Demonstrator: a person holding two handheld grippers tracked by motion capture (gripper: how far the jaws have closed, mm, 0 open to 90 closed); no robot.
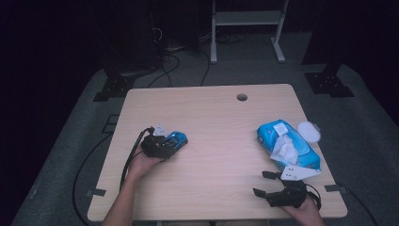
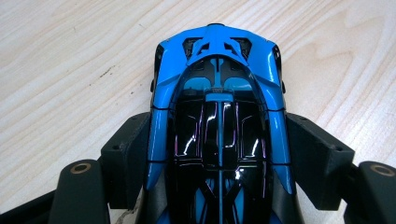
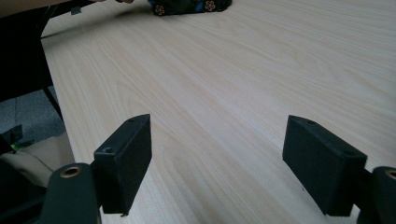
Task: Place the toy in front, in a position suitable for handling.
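Item: blue toy car [image 2: 217,126], on the table [image 1: 216,141] at its left side. Left gripper [image 1: 162,143]: jaws against both flanks, car clamped (grasp step). Right gripper [image 1: 268,186]: wide open, empty, idle. Next, by judgement: firm hold, then lift.

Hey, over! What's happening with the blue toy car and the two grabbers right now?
Left gripper shut on blue toy car, car on table. Right gripper open, empty, low over bare wood. Wipes pack off to the right, nothing in the way.
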